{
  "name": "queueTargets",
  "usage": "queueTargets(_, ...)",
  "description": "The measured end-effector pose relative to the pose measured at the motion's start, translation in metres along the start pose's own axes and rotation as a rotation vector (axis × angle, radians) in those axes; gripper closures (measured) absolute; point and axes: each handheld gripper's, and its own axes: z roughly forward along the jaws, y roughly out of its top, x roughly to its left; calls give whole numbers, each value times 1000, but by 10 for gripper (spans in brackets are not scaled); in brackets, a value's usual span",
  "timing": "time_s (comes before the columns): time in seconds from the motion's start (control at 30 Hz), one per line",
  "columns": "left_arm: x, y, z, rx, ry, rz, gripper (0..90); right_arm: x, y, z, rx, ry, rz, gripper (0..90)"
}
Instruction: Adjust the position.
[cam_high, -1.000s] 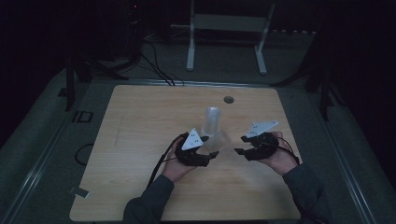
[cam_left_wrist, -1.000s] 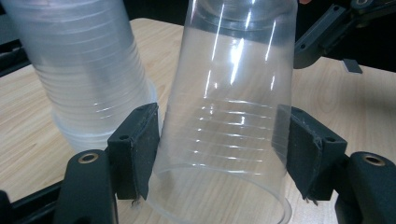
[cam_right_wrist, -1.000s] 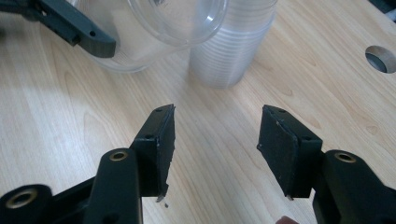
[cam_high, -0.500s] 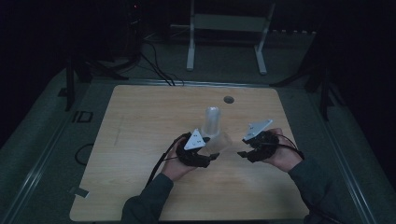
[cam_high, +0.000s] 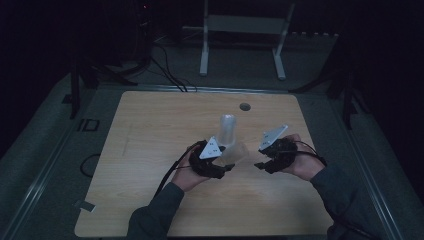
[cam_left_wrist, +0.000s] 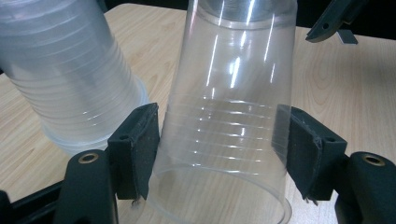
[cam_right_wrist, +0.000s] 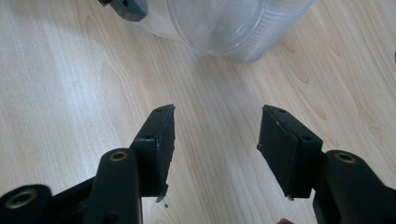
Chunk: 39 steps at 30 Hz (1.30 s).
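My left gripper (cam_left_wrist: 217, 114) is shut on a clear plastic cup (cam_left_wrist: 229, 116), with its pads pressing the cup's ribbed sides. From above, the held cup (cam_high: 239, 152) lies tilted just right of the left gripper (cam_high: 227, 167). A stack of clear cups (cam_high: 227, 131) stands upside down on the table right behind it, and shows as the stack (cam_left_wrist: 70, 79) beside the held cup. My right gripper (cam_right_wrist: 218, 114) stands open over bare wood, a short way from the cup's mouth (cam_right_wrist: 233, 23). From above, the right gripper (cam_high: 260, 165) faces the left one.
The wooden table (cam_high: 150, 130) has a small dark round hole (cam_high: 244, 106) near its far edge. A white metal stand (cam_high: 245, 30) sits on the floor beyond the table. Cables trail from both grippers toward the front edge.
The right gripper has drifted slightly left toward the held cup. The left gripper and the cup stack have stayed put.
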Motion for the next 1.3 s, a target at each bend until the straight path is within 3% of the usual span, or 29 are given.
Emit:
queueTargets(0.57, -2, 6, 3, 83, -55, 64, 327, 0, 9, -4, 39, 21, -40, 419)
queueTargets(1.3, -9, 10, 12, 164, -89, 142, 327, 4, 21, 4, 89, 64, -88, 378)
